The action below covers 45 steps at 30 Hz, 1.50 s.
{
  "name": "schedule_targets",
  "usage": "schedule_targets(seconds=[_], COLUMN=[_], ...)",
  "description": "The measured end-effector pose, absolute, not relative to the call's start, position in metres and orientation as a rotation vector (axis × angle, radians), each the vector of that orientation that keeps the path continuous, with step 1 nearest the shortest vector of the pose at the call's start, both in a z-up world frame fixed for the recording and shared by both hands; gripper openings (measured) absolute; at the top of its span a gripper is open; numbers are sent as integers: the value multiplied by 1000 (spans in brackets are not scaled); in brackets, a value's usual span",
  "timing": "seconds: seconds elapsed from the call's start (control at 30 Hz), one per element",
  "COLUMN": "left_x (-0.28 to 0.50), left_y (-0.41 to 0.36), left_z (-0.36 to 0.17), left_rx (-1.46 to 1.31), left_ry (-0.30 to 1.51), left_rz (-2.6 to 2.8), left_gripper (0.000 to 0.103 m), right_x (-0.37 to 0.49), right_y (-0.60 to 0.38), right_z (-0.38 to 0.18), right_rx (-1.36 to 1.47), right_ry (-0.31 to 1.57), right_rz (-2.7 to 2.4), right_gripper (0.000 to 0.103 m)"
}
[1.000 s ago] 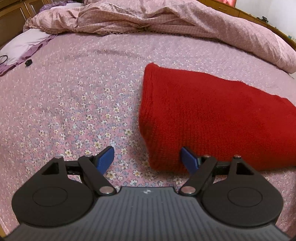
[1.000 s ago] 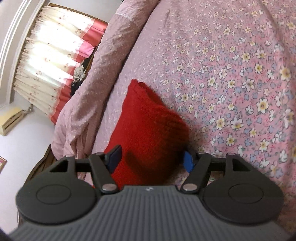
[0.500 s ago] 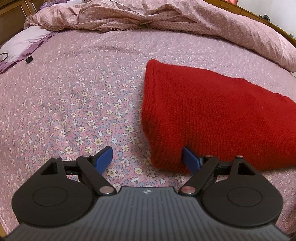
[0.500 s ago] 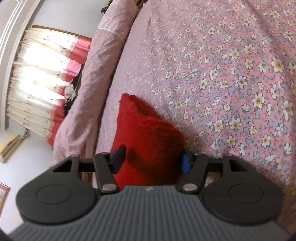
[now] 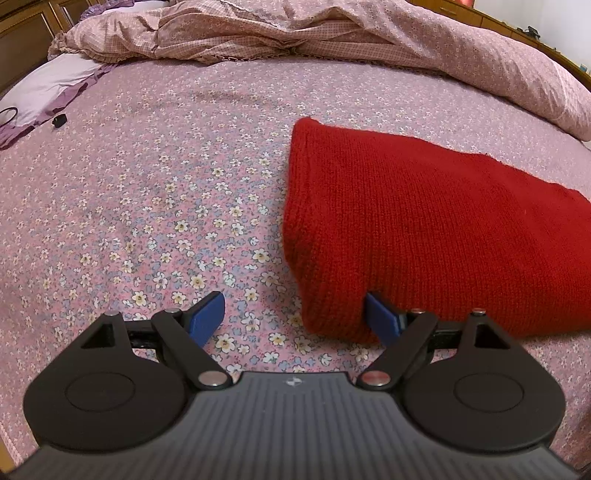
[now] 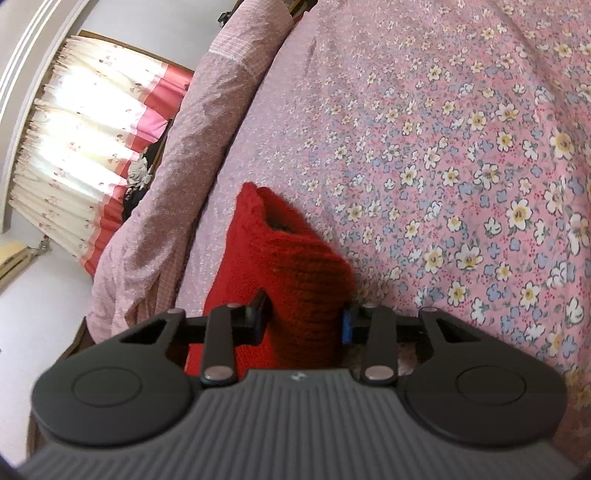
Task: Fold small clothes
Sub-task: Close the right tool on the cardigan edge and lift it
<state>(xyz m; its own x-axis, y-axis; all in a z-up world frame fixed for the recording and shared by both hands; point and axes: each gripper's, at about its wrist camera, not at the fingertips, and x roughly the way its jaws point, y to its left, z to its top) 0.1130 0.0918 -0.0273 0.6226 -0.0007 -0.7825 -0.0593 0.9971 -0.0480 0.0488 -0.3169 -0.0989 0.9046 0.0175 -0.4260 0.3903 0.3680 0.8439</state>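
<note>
A red knitted garment lies folded flat on the floral bedsheet, right of centre in the left wrist view. My left gripper stands open and low over the sheet; the garment's near left corner sits between its blue fingertips, against the right one. In the right wrist view a bunched edge of the same garment rises between the fingers of my right gripper. Its jaws are closing, and both pads touch the knit.
A crumpled pink duvet is heaped along the far side of the bed and runs down its right side. A pale pillow, a small black object and a cable lie far left. A curtained window stands beyond the bed.
The right gripper's jaws have narrowed from wide apart onto the red knit, bunching it between the pads. The left gripper and the garment's flat part have stayed where they were.
</note>
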Motion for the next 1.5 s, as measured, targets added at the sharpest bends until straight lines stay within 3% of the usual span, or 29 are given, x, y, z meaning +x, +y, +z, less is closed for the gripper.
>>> schedule_targets(seconds=[0.27,0.57,0.83,1.5], left_x=[112,111,110,102], left_y=[91,89,88,101], left_z=[-26,-25,-24,10], left_rx=[-64,-54,-53,-49], left_ry=[899,896,894,833], left_rz=[34,36,35,33], left_gripper=[86,86,86,86], right_x=[46,55,61,89], right_y=[-318,-320,-319,-293], right_z=[-100,-95,-76,-2], right_rx=[1179,1187,1094,777], right_ry=[391,400,386,288], right_rz=[-241,-255,-220,30], right_gripper=[46,46,31,26])
